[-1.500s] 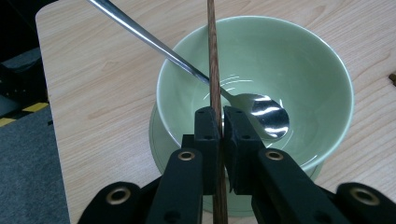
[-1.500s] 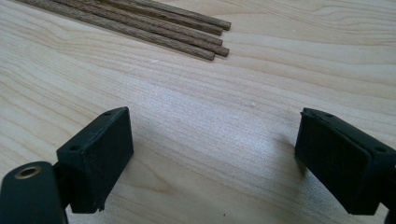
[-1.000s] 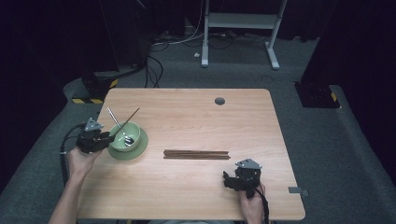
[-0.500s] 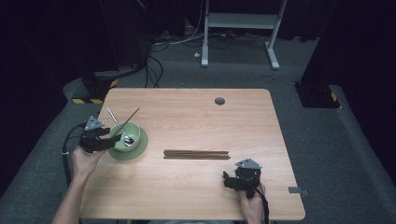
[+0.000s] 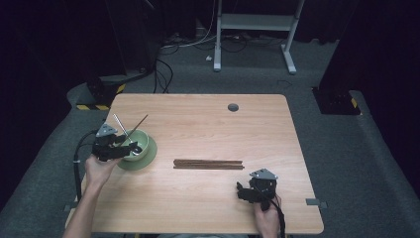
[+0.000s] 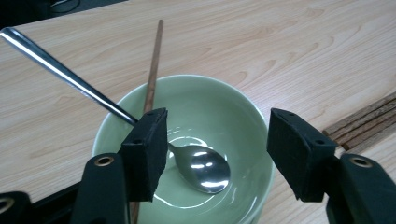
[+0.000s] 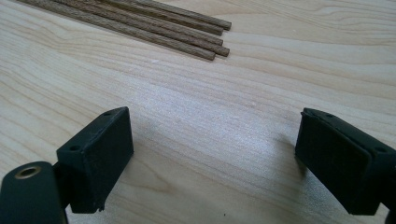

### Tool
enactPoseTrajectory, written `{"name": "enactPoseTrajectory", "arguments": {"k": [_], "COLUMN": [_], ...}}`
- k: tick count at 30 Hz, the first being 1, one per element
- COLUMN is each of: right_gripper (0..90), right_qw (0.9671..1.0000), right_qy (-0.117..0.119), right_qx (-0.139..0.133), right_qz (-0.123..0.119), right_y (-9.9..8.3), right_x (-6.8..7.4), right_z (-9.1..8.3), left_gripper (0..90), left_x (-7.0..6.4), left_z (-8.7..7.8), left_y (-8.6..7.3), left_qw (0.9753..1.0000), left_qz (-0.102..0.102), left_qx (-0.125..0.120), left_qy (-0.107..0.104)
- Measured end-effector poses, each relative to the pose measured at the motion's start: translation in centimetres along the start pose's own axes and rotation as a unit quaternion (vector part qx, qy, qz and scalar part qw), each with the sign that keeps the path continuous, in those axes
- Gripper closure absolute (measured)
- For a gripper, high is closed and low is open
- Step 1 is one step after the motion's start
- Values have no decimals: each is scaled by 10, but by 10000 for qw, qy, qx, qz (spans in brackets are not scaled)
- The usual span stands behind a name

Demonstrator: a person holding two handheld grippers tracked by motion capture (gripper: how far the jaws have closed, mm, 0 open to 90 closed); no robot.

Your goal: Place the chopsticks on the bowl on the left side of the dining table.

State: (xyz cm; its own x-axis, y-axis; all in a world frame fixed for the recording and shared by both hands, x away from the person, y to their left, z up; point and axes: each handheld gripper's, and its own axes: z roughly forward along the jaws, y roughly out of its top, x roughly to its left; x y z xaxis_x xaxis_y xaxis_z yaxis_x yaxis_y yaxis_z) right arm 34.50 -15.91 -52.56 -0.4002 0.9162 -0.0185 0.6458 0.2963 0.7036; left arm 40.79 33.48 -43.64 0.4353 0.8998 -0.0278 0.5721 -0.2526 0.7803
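Observation:
A pale green bowl stands on a green saucer at the table's left. Inside it lie a metal spoon and one brown chopstick, both leaning out over the far rim. My left gripper hangs open just above the bowl, jaws spread on either side of the spoon's scoop, holding nothing. Several brown chopsticks lie side by side mid-table; their ends lie ahead of my right gripper. That gripper is open and low over bare wood at the front right.
The wooden table has a round cable hole near its far edge. Beyond it are a white desk frame, floor cables and dark equipment. A black box stands off the table's right side.
My left gripper has moved slightly toward the bowl and now hangs over it. The right gripper and the chopsticks have stayed put.

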Motion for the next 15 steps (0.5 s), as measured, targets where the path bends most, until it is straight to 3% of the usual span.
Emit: {"name": "enactPoseTrajectory", "arguments": {"k": [10, 15], "right_gripper": [109, 109], "right_qw": [10000, 10000], "right_qy": [-2, -3], "right_qx": [-1, -2], "right_qz": [3, 4], "right_y": [0, 0], "right_x": [0, 0], "right_z": [0, 0], "left_gripper": [337, 337], "left_x": [-8, -15], "left_z": [1, 3], "left_y": [5, 5], "left_qw": [9993, 9995], "left_qz": [-139, -54], "left_qx": [-171, -190], "left_qy": [-294, -238]}}
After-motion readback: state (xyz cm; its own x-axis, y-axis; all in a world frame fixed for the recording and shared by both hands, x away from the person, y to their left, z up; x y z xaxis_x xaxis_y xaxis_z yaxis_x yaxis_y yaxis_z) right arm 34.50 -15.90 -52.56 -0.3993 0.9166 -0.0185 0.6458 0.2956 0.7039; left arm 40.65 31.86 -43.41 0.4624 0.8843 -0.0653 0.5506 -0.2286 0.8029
